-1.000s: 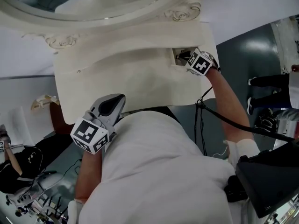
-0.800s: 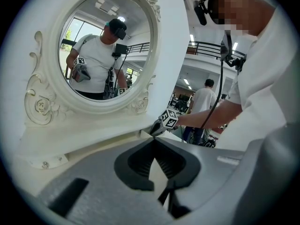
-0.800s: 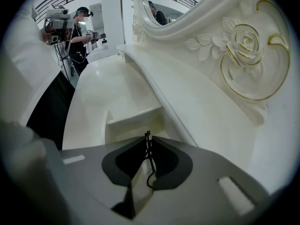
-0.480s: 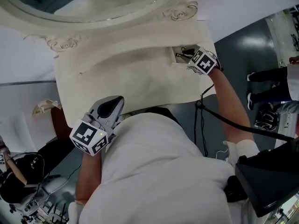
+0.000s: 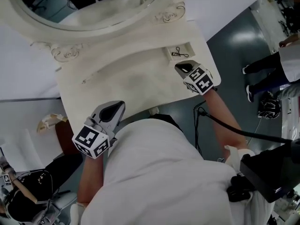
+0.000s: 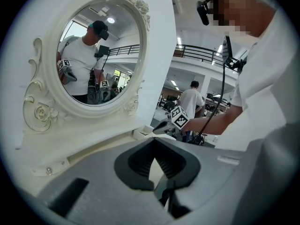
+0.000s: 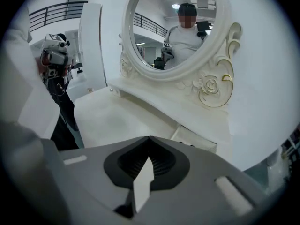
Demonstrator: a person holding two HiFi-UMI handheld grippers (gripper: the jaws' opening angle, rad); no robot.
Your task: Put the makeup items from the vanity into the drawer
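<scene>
A small open drawer (image 5: 181, 52) sits at the back right of the white vanity top (image 5: 131, 83), with a thin dark makeup tool (image 5: 177, 54) lying in it. My right gripper (image 5: 183, 67) hovers just in front of the drawer, shut and holding nothing. At the vanity's front left edge is my left gripper (image 5: 114, 108), also shut and holding nothing. The left gripper view looks past its jaws (image 6: 153, 142) to the drawer (image 6: 143, 133) and the right gripper (image 6: 161, 127). In the right gripper view the drawer (image 7: 194, 139) lies just beyond the jaws (image 7: 150, 142).
An oval mirror (image 5: 89, 3) in an ornate frame stands at the back of the vanity. A black cable (image 5: 234, 130) hangs from my right arm. A person (image 5: 276, 64) stands on the grey floor to the right. A black case (image 5: 272, 172) is at lower right.
My right gripper has drawn back out of the drawer toward the vanity's front edge, leaving the dark tool inside. The left gripper has barely moved.
</scene>
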